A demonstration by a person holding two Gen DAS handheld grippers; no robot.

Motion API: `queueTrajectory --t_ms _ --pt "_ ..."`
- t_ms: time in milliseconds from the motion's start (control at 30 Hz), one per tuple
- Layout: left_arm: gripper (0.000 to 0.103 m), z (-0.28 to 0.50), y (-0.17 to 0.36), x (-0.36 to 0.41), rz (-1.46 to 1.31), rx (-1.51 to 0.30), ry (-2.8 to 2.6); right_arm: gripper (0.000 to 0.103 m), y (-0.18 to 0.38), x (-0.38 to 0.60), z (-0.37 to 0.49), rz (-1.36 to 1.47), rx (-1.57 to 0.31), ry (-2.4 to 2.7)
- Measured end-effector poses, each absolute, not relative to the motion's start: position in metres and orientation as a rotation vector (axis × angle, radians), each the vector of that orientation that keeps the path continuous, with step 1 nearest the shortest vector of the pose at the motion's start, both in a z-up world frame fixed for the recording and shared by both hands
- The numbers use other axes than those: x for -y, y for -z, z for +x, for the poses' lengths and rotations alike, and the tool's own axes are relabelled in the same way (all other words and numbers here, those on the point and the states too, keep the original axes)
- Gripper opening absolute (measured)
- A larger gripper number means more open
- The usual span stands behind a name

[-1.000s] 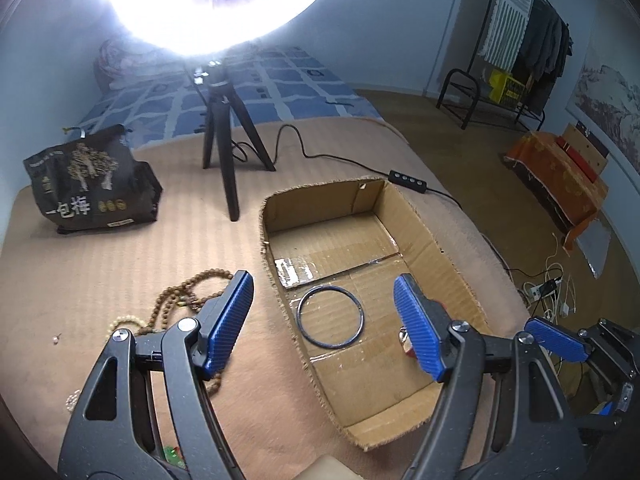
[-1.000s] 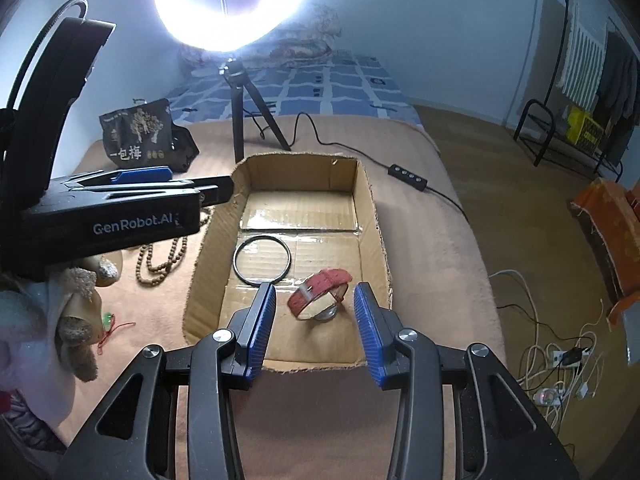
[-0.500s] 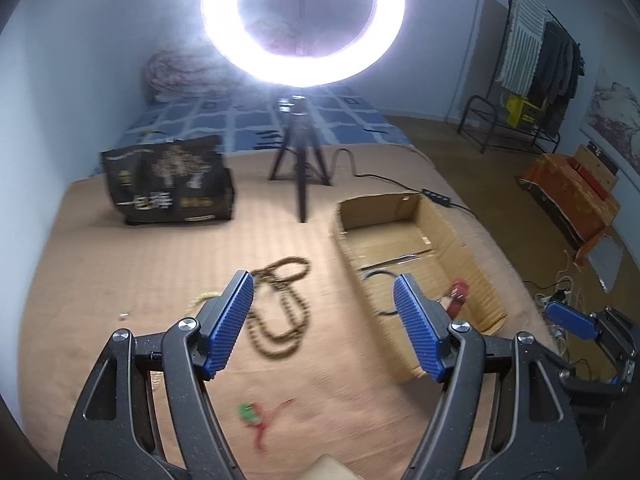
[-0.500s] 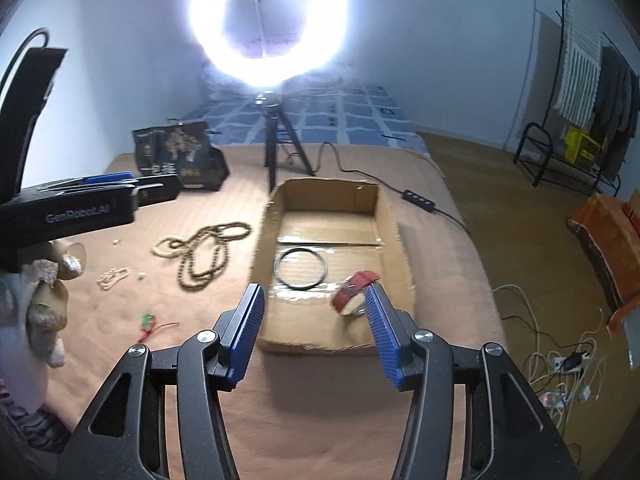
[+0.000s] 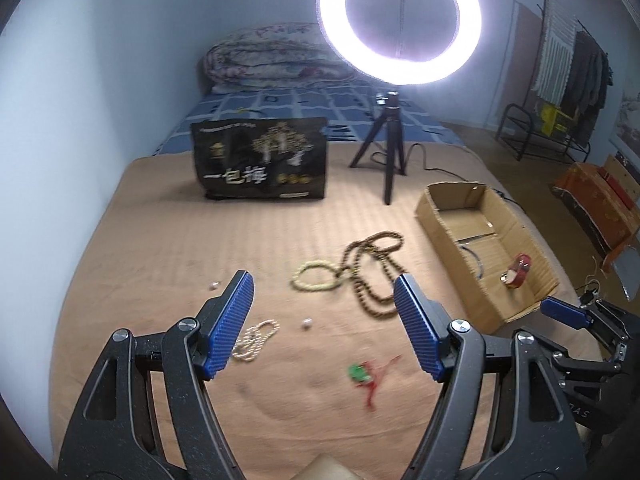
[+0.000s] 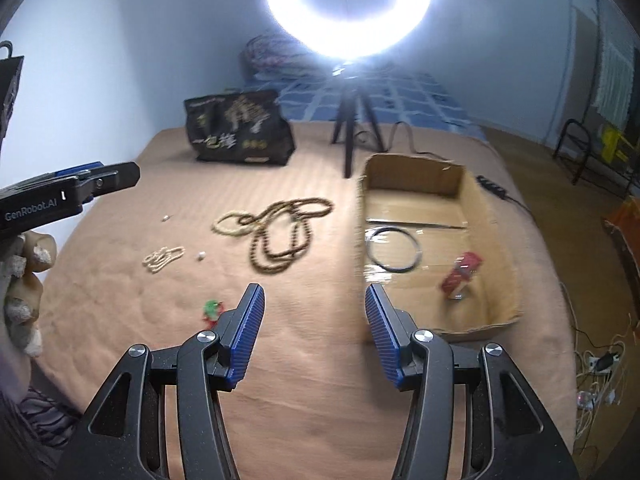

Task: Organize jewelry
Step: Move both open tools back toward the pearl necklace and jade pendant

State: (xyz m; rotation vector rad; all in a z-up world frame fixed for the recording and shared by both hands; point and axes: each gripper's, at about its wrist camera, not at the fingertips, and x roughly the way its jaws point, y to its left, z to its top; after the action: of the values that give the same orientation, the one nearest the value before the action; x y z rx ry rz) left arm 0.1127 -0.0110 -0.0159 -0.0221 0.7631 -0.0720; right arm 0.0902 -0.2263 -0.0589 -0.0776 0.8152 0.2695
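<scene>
1. My left gripper (image 5: 324, 324): released, empty, over the blanket (image 5: 160, 240).
2. My right gripper (image 6: 315, 330): released, empty.
3. Brown bead necklace (image 5: 372, 268): loose on blanket.
4. Cardboard box (image 6: 496, 240): holds black bangle (image 6: 394, 249), red bracelet (image 6: 462, 272).

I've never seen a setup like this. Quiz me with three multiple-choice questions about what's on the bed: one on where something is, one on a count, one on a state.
1. Where is the red bracelet?
A. On the blanket by the beads
B. Inside the cardboard box
C. On the black bag

2. How many pieces of jewelry lie in the box?
A. Two
B. Four
C. None

3. How is the left hand-held gripper?
A. Clamped on the long brown bead necklace
B. Clamped on a pearl strand
C. Open and holding nothing

Answers: 1 B, the bracelet sits on the box floor near the thin black ring. 2 A, only the bracelet and the ring show there. 3 C, its blue pads stand apart over bare blanket.
</scene>
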Motion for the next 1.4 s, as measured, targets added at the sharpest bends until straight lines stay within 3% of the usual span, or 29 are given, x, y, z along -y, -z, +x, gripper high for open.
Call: queueTrajectory --t_ms 333,467,1200,1400 --pt "0.075 0.115 0.039 -0.031 -0.058 -0.805 0.021 0.052 0.085 0.176 0.104 -0.145 -0.862 -0.316" --pt "0.075 0.119 0.047 -0.037 -0.065 -0.819 0.008 0.062 0.095 0.162 0.108 -0.169 -0.872 -0.334" --pt "0.075 0.132 0.077 -0.056 -0.047 -0.877 -0.024 0.063 0.126 0.142 0.12 -0.202 -0.942 -0.388" --pt "0.075 0.142 0.1 -0.094 -0.139 -0.937 -0.054 0.063 0.145 0.147 0.124 -0.178 -1.01 -0.416"
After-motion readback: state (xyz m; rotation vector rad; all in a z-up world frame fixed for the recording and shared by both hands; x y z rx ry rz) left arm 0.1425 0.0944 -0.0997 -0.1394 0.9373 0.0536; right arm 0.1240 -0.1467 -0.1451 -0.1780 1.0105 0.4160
